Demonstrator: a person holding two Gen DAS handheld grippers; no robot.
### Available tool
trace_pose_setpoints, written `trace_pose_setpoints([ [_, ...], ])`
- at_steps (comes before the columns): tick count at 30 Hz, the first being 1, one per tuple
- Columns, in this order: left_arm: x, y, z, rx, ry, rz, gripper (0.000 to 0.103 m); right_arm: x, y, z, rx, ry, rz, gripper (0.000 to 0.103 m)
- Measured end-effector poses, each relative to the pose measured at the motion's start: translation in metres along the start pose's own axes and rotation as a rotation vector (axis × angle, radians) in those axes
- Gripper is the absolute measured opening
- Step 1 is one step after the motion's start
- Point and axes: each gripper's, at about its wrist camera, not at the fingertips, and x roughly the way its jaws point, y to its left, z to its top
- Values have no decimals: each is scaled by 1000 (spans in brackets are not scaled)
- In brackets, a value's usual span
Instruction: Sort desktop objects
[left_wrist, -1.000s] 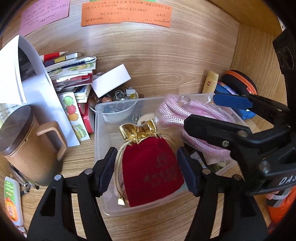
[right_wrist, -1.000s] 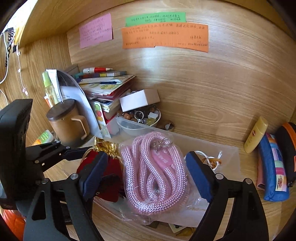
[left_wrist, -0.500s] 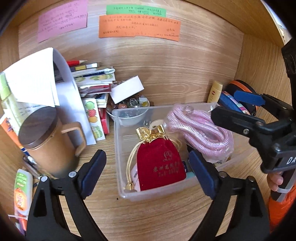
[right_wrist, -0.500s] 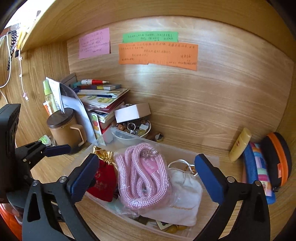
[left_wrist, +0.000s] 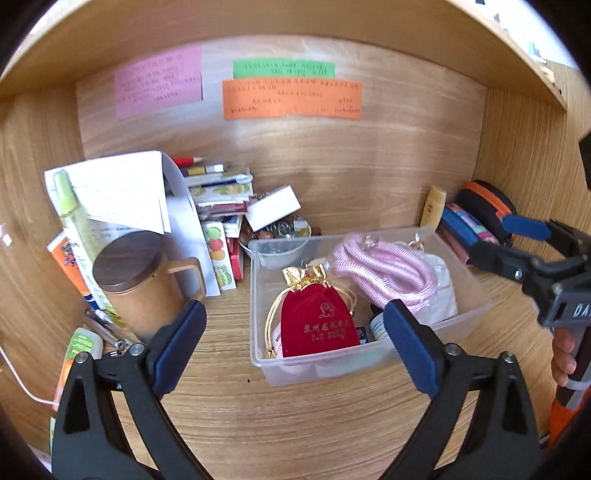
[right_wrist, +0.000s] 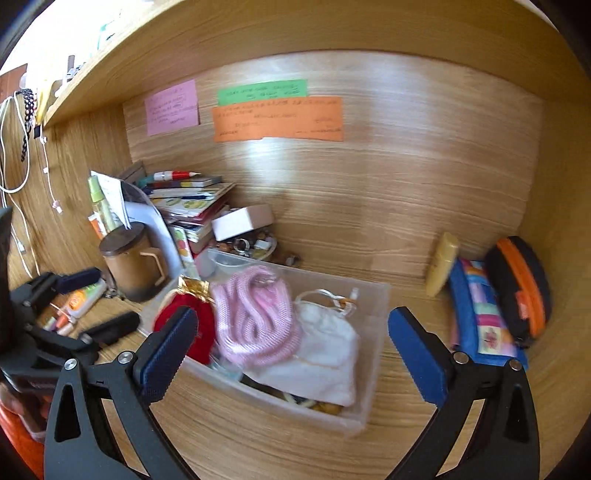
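A clear plastic bin (left_wrist: 369, 363) (right_wrist: 373, 373) sits on the wooden desk. In it lie a red velvet pouch with a gold top (left_wrist: 317, 321) (right_wrist: 199, 321), a coiled pink rope (left_wrist: 388, 266) (right_wrist: 255, 314) and a white cloth bag (right_wrist: 325, 354). My left gripper (left_wrist: 295, 347) is open and empty, held back from the bin's front. My right gripper (right_wrist: 291, 350) is open and empty, in front of the bin; it also shows at the right of the left wrist view (left_wrist: 517, 243).
A brown lidded mug (left_wrist: 140, 284) stands left of the bin, with papers, a book stack (left_wrist: 218, 206) and a small white box (left_wrist: 273, 206) behind. A yellow tube (right_wrist: 441, 264), a striped pencil case (right_wrist: 484, 317) and a black-orange pouch (right_wrist: 521, 288) lie at the right. Small tubes lie at far left.
Both grippers have opened wide and drawn back from the bin. The red pouch and the pink rope now lie free in the bin.
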Motion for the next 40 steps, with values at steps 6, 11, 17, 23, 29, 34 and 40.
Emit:
trace_pose_setpoints([
  [6,-22,-12,-3,-23,-34,46,100,-22,-8,-17,8,-15,-18,103],
  [11,-38,-25,-10,-21,-65,69,100,-36,-13,-32,31,-21,-11,103],
  [17,-47,-31,-17,-42,-78,81,101,-48,-17,-46,51,-26,-23,103],
  [23,-45,-33,-21,-47,-62,78,101,-57,-13,-52,34,-34,-17,103],
  [29,-42,-32,-20,-61,-67,83,101,-58,-9,-52,8,-36,-26,103],
  [34,-37,-30,-20,-68,-67,83,101,-54,-6,-51,-5,-30,-30,103],
  [40,-36,-34,-21,-44,-68,67,101,-47,-7,-48,-7,-19,-27,103],
])
